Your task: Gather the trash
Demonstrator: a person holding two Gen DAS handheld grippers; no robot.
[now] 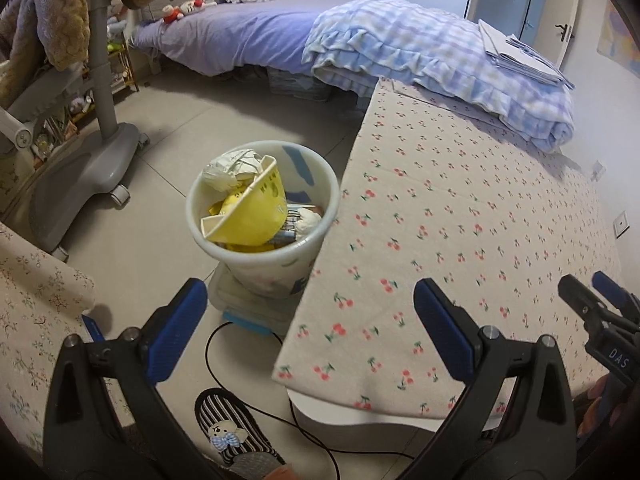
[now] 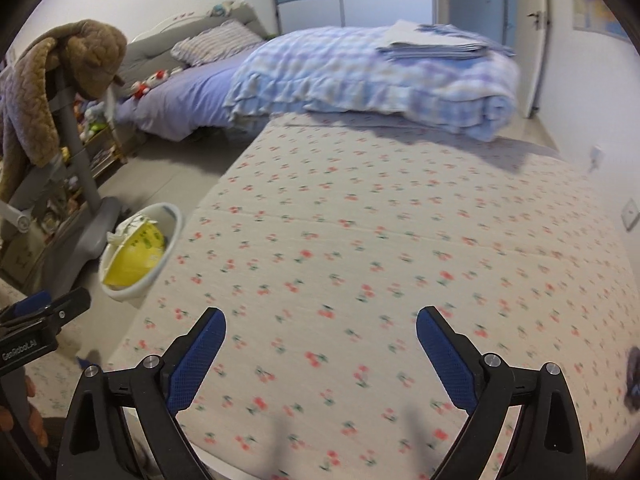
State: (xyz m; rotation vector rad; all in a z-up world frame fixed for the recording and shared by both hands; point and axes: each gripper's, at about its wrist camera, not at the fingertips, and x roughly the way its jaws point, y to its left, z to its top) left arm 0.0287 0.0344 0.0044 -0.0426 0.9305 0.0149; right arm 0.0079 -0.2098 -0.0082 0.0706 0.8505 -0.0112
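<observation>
A wide surface (image 2: 380, 240) covered in beige cloth printed with small red cherries fills most of both views, and no loose trash shows on the part of it in sight. At its far edge a folded blue-and-white checked frilled quilt (image 1: 440, 52) lies on it, with a lilac-sheeted bed (image 1: 240, 28) beyond. On the grey tiled floor (image 1: 180, 120) to the left stands a grey wheeled chair base (image 1: 80, 172).

The task's thing, a white plastic waste bin (image 1: 264, 268), stands on a pale box on the floor, just beside the surface's left edge. It is already heaped to the rim with a yellow paper bowl (image 1: 248, 216) and crumpled white paper (image 1: 232, 168). A black cable (image 1: 224, 384) loops on the floor near a striped slipper (image 1: 236, 436).

The left gripper (image 1: 310, 332) hangs near the bin and the surface's corner, jaws wide and empty. The right gripper (image 2: 320, 356) hovers over the cloth, jaws also spread wide with nothing between them; its view is smeared.

Risks, as I judge them: the bin is so full that another piece could slide off the tilted bowl onto the floor; a careless push could tip the bin off its box; the cable could snag a foot
</observation>
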